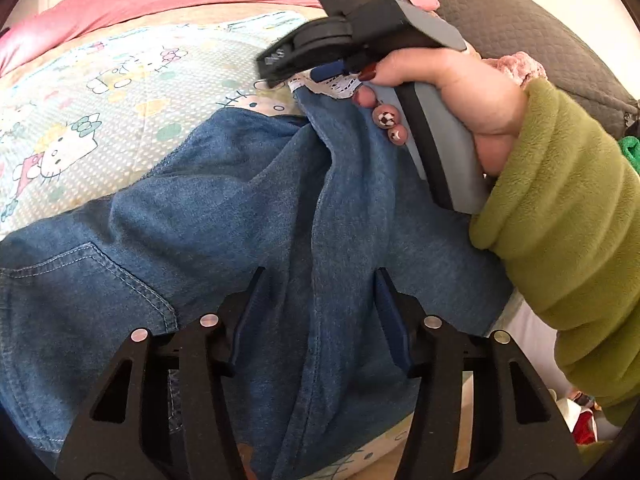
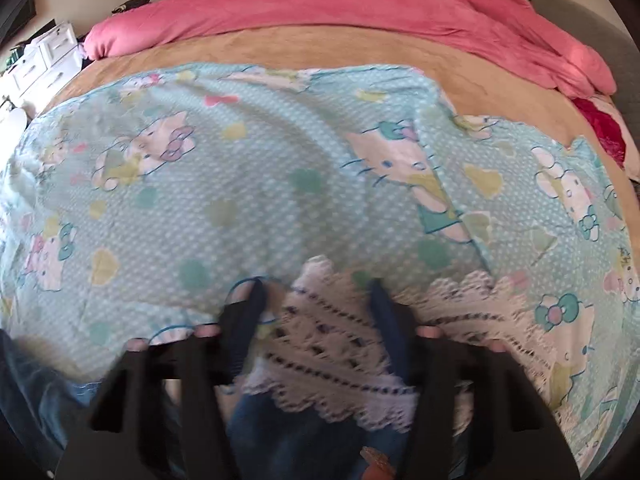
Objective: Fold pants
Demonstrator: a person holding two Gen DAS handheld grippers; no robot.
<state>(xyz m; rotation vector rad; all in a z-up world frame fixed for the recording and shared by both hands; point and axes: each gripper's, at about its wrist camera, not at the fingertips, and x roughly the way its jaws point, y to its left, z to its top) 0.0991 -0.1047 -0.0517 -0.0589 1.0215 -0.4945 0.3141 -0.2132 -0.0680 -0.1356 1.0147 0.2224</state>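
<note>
Left wrist view has the left gripper (image 1: 318, 316) low over the blue pants (image 1: 224, 216), its two fingers (image 1: 248, 312) standing about half apart on either side of a raised lengthwise ridge of denim, with the pads clear of the cloth, so nothing is gripped there yet. Further up the same leg, the right gripper (image 1: 296, 72), held in a hand (image 1: 452, 100) with a green sleeve (image 1: 560, 208), comes down at the white lace hem (image 1: 334, 84). In the right wrist view, which is blurred, that gripper (image 2: 316, 312) has the lace hem (image 2: 332, 344) lying between its fingers (image 2: 244, 320); the gap looks fairly narrow, but the blur hides whether the pads press on the lace. The pants lie rumpled across a cartoon-print sheet (image 2: 240, 184) on the bed, with a pink blanket (image 2: 360, 12) well beyond. The main risk is a thin catch: lace is loose and open, so pads closing on its edge alone could slip off once the leg is lifted. If the left fingers close on only the top of the ridge, one layer may come up while the rest sags, giving a crooked fold. Either gripper, this close to the bed, could also pinch the sheet beneath and drag it along.
</note>
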